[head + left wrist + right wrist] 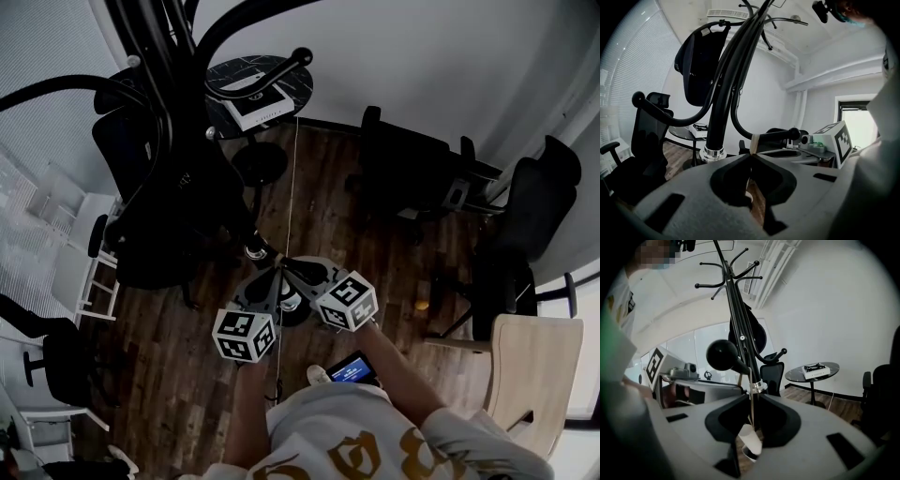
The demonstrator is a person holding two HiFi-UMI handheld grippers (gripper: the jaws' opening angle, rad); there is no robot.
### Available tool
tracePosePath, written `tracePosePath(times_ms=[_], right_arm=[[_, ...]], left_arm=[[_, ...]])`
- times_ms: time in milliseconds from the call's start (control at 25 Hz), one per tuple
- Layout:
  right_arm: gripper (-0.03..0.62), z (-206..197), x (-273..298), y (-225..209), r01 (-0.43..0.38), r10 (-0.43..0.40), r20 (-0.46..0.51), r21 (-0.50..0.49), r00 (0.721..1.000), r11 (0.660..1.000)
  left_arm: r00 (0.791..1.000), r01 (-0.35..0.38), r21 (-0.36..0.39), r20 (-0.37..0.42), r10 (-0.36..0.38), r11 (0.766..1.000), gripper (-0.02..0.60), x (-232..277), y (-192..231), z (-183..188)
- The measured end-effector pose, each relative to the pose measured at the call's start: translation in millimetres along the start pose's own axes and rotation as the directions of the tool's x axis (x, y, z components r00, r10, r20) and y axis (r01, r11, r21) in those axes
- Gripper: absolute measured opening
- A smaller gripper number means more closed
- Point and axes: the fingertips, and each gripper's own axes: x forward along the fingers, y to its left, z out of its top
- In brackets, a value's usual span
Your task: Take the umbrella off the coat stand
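Observation:
The black coat stand (164, 56) rises at the upper left, its pole and chrome collar (712, 152) close ahead in the left gripper view. A thin beige strap (753, 140) loops over a ball-tipped arm (723, 355) of the stand. My left gripper (267, 281) and right gripper (298, 274) meet tip to tip at the strap, and both are shut on it. Under the jaws a pale tube-like end (750, 441) hangs from the strap (751, 385). The umbrella's body is hidden below the grippers.
A dark bag (701, 65) hangs high on the stand. A round black table (291, 80) with a white box (258, 105) stands behind it. Black office chairs (422, 169) ring the wooden floor. A pale wooden chair (534, 366) is at the right, and a white rack (84, 272) at the left.

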Motion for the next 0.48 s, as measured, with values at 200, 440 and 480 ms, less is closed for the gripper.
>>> tracePosePath(times_ms=[200,440,480], right_arm=[[0.060,3,6,0,-0.021,0.021,0.008,0.003,1.000,1.000],[0.060,-5,13,1,-0.016,0.016,-0.012,0.009,1.000,1.000],[0.060,-5,13,0,-0.007,0.007,-0.007,0.014,1.000,1.000]], left_arm=[[1.000,0.008,0.012,-0.015,-0.008,1.000,0.023,-2,2,0],[1.000,0.022,-0.048,0.002,-0.022,0.999,0.023,-6,5,1],[1.000,0.022,-0.046,0.001,-0.022,0.999,0.023,-6,5,2]])
